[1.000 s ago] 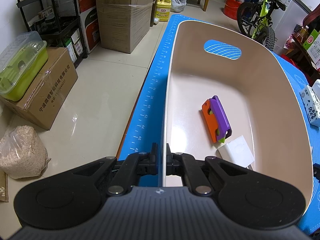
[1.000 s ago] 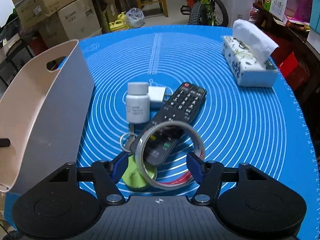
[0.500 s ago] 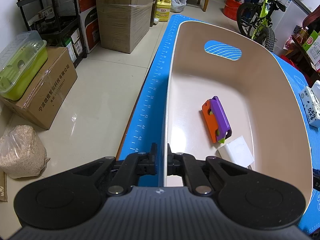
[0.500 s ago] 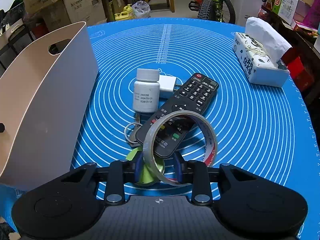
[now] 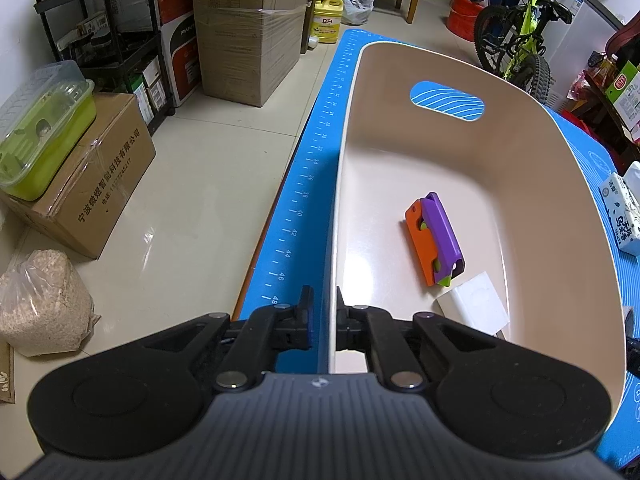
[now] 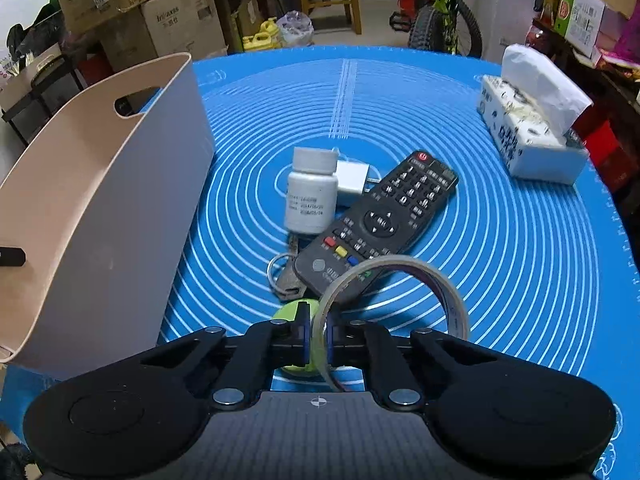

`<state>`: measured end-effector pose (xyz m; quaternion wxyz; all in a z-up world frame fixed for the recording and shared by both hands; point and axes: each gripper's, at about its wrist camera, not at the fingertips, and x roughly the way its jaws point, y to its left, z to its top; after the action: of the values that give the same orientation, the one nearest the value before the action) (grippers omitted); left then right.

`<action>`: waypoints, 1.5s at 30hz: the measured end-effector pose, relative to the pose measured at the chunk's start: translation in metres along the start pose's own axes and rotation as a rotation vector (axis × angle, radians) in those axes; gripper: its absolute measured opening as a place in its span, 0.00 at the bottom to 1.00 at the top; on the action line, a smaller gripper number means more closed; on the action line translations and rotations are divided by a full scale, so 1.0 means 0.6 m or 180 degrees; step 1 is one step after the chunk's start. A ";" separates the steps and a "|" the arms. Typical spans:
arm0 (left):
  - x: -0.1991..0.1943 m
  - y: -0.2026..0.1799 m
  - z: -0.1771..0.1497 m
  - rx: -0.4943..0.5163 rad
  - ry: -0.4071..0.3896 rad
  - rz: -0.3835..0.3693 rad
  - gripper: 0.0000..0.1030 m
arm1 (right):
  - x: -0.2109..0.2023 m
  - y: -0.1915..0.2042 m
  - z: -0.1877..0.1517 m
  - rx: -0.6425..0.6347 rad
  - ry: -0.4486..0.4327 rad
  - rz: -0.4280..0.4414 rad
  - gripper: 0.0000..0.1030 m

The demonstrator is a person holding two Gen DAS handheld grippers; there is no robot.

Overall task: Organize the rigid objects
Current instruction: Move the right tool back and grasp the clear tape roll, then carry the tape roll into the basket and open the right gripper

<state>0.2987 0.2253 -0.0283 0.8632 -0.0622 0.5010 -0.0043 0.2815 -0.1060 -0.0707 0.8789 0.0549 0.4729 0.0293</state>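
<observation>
My left gripper [image 5: 322, 312] is shut on the near left wall of the beige bin [image 5: 540, 152]. Inside the bin lie an orange-and-purple toy [image 5: 434, 240] and a white square block [image 5: 474, 308]. In the right wrist view my right gripper [image 6: 316, 328] is closing, with the wall of the clear tape roll [image 6: 440, 284] pinched between its pads. The roll leans over a black remote [image 6: 384, 220]. A white pill bottle [image 6: 310, 196], a white charger [image 6: 354, 182], keys on a ring [image 6: 286, 280] and a green disc [image 6: 298, 308] lie on the blue mat beside the bin [image 6: 100, 200].
A tissue box [image 6: 532, 136] stands at the mat's far right. The blue mat [image 6: 500, 280] is bare to the right of the remote. Beyond the table's left edge are the floor, cardboard boxes [image 5: 248, 28], a shelf and a bicycle [image 5: 516, 40].
The right jaws have closed from wide around the tape roll to a pinch on its wall, and the roll has tilted up. The left gripper and the bin have not moved.
</observation>
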 end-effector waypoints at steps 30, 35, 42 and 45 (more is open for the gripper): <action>0.002 -0.004 -0.005 -0.0003 0.0004 -0.0007 0.10 | -0.113 0.147 0.149 -0.0245 -0.1114 0.0278 0.16; 0.002 -0.005 -0.006 -0.0024 0.0005 -0.0023 0.10 | -0.101 0.220 0.164 -0.0529 -0.1141 0.0406 0.16; 0.001 -0.006 -0.005 0.0003 0.0005 -0.0003 0.10 | -0.071 0.296 0.168 -0.0812 -0.1011 0.0498 0.16; 0.001 -0.003 -0.004 -0.0006 0.0007 -0.0014 0.10 | -0.049 0.314 0.165 -0.0902 -0.0884 0.0497 0.16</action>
<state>0.2971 0.2236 -0.0297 0.8625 -0.0642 0.5019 -0.0057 0.3477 0.0710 0.0313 0.9296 -0.0294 0.3327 0.1557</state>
